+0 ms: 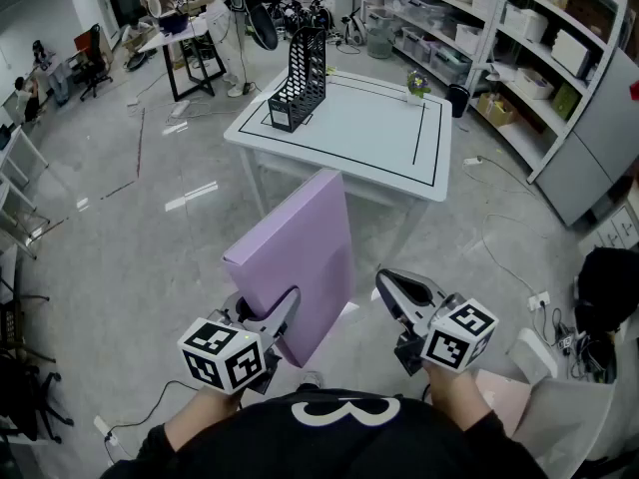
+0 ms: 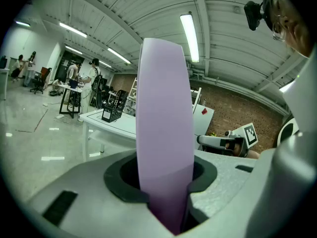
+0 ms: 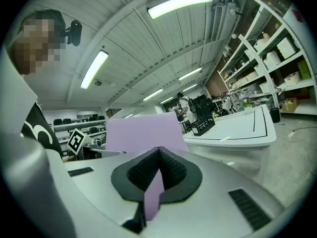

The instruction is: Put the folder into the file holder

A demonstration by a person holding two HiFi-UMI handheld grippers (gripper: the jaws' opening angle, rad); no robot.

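Observation:
A lilac folder (image 1: 298, 267) stands on edge in front of me, and my left gripper (image 1: 285, 312) is shut on its lower part. In the left gripper view the folder (image 2: 164, 133) rises straight out of the left gripper (image 2: 166, 182), pinched between both pads. My right gripper (image 1: 391, 285) hangs just right of the folder without touching it, jaws together. In the right gripper view a thin lilac strip shows in the slit of the right gripper (image 3: 157, 155); I cannot tell what it is. The black mesh file holder (image 1: 300, 78) stands upright on the far left of the white table (image 1: 399, 128).
A small plant (image 1: 417, 85) sits at the table's far right corner. Storage shelves (image 1: 519, 38) with boxes line the right side. Desks, chairs and people fill the back left. Cables and a power strip (image 1: 544, 312) lie on the floor at my right.

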